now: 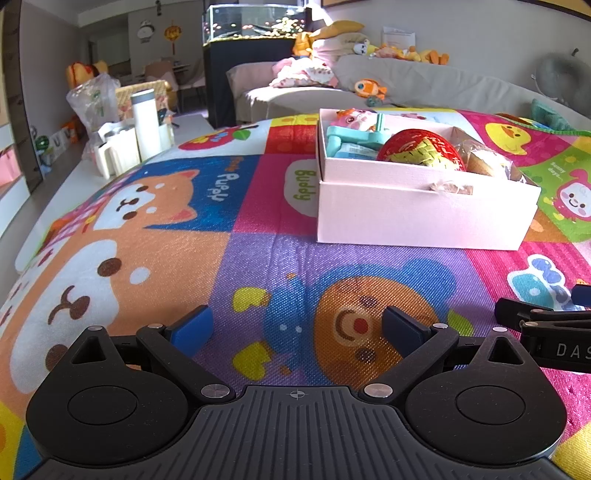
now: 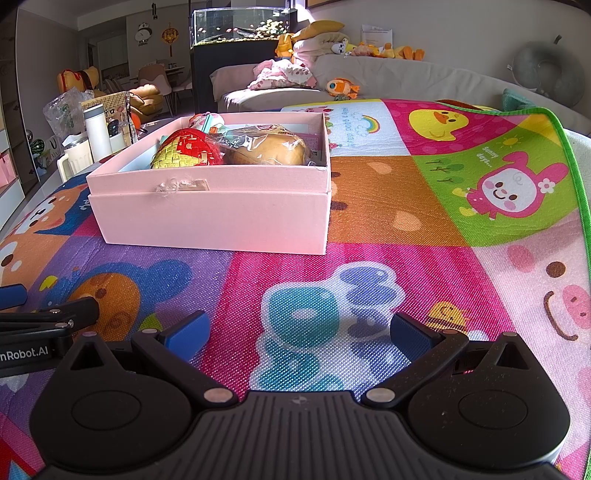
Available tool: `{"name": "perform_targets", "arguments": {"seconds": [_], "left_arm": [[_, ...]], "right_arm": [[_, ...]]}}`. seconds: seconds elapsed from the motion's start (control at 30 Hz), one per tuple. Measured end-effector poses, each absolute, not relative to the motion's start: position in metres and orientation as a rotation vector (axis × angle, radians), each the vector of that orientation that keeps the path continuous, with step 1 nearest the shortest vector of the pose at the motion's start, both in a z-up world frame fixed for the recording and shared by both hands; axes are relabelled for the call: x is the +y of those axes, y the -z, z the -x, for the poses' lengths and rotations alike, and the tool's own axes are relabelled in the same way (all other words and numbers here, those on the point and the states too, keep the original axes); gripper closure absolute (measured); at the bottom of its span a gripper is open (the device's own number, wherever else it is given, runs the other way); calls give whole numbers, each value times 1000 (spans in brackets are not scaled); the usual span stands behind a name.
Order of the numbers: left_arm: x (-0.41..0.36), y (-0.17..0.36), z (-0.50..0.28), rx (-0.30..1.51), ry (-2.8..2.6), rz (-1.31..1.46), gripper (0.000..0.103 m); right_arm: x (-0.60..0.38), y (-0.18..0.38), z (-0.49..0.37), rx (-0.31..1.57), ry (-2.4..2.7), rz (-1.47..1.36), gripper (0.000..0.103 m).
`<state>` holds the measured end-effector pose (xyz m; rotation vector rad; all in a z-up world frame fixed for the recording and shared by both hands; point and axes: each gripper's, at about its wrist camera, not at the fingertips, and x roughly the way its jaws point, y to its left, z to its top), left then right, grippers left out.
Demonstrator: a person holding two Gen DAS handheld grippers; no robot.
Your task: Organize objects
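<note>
A pale pink box (image 1: 417, 214) (image 2: 214, 218) sits on the colourful cartoon play mat (image 1: 229, 206) (image 2: 406, 206). Inside lie a red and yellow woven pouch (image 1: 421, 149) (image 2: 186, 153), a wrapped brown bun (image 1: 484, 160) (image 2: 269, 149), a teal toy (image 1: 354, 138) and a pink plush (image 1: 352, 117). My left gripper (image 1: 297, 326) is open low over the mat, short of the box's front wall, nothing between its blue pads. My right gripper (image 2: 299, 328) is open too, beside the left one and just right of the box front. Each gripper shows at the edge of the other's view.
At the mat's far left stand a white flask (image 1: 146, 123) (image 2: 96, 130), a cream jug (image 2: 75, 158) and a plastic bag (image 1: 92, 98). A grey sofa (image 1: 424, 83) with plush toys and a fish tank (image 1: 255, 20) lie behind. The mat's green edge (image 2: 576, 177) drops off at right.
</note>
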<state>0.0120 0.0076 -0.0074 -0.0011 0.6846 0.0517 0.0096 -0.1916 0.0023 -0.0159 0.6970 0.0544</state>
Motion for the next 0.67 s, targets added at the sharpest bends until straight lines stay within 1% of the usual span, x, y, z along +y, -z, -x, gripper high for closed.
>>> {"name": "perform_targets", "arguments": {"seconds": [0.67], "left_arm": [[7, 8, -13, 684, -52, 4, 3]], "right_arm": [[-190, -2, -8, 695, -55, 13, 0]]}}
